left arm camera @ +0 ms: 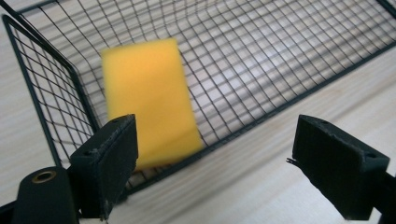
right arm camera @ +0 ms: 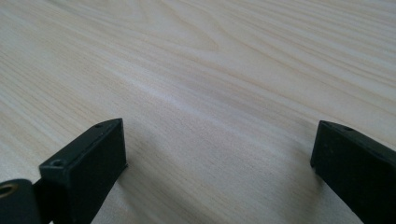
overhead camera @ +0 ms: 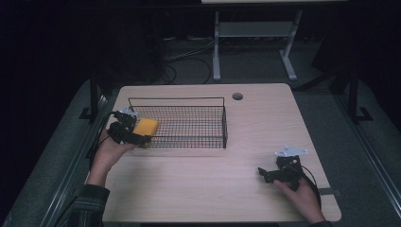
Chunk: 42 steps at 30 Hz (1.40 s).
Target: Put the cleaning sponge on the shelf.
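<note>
Resting low near the front right corner of the wooden table (overhead camera: pixel 208 184), the right gripper (overhead camera: pixel 269 174) sits in the person's right hand (overhead camera: pixel 302 196), jaws spread wide with nothing between them; the right gripper view has bare wood grain past both black jaws. Left hand (overhead camera: pixel 108 153) comes in at the table's left edge holding the left gripper (overhead camera: pixel 135 131), which points into the left end of the black wire basket (overhead camera: pixel 189 137). Its jaws also stand wide apart, gripping nothing. Yellow sponge (left arm camera: pixel 149 102) is just beyond them, blurred, inside the basket's left end by the end wall; cannot tell if it touches the mesh floor or is in the air. Basket sits mid-table toward the left. Farther back: round cable hole (overhead camera: pixel 237 96) near the far edge, then a white desk frame (overhead camera: pixel 255 42) and cables (overhead camera: pixel 189 56) on the dark floor.
</note>
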{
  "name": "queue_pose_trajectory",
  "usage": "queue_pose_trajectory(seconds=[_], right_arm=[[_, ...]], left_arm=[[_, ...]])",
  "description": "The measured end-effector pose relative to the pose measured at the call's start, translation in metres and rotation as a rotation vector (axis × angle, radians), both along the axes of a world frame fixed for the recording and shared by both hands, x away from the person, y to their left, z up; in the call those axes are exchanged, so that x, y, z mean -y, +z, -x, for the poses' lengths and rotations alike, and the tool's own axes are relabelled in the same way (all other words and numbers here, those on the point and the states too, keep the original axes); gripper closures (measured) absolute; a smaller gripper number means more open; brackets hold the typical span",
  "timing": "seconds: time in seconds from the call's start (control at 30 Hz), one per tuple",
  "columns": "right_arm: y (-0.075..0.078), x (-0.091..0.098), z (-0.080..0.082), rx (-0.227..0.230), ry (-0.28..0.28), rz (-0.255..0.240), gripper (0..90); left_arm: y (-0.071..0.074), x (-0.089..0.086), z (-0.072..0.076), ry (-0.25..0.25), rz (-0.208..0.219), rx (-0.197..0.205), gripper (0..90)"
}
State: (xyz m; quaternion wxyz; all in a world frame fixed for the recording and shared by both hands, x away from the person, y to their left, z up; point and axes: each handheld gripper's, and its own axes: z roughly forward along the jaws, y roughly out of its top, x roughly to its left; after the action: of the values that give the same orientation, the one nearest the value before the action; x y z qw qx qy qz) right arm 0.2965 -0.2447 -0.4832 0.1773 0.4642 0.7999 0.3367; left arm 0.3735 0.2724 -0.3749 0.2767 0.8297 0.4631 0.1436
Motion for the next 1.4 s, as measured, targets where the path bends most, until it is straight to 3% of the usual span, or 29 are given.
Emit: queue_pose_trajectory(seconds=[0.43, 0.87, 1.13, 1.23, 1.4], right_arm=[[0.000, 0.000, 0.000, -0.001, -0.001, 0.000, 2.6], [0.000, 0.000, 0.000, 0.000, 0.000, 0.000, 2.5], [0.000, 0.000, 0.000, 0.000, 0.000, 0.000, 2.6], [0.000, 0.000, 0.000, 0.000, 0.000, 0.000, 2.6], [0.000, 0.000, 0.000, -0.001, -0.001, -0.001, 2.6]], left_arm=[[-0.016, -0.002, 0.044, -0.010, 0.002, 0.048, 13.9], [-0.044, -0.001, 0.069, -0.020, -0.007, 0.085, 14.0], [-0.062, -0.006, 0.077, -0.007, -0.005, 0.075, 13.9], [-0.071, -0.005, 0.081, -0.012, -0.031, 0.077, 13.9], [-0.081, -0.005, 0.082, -0.024, -0.028, 0.049, 13.9]])
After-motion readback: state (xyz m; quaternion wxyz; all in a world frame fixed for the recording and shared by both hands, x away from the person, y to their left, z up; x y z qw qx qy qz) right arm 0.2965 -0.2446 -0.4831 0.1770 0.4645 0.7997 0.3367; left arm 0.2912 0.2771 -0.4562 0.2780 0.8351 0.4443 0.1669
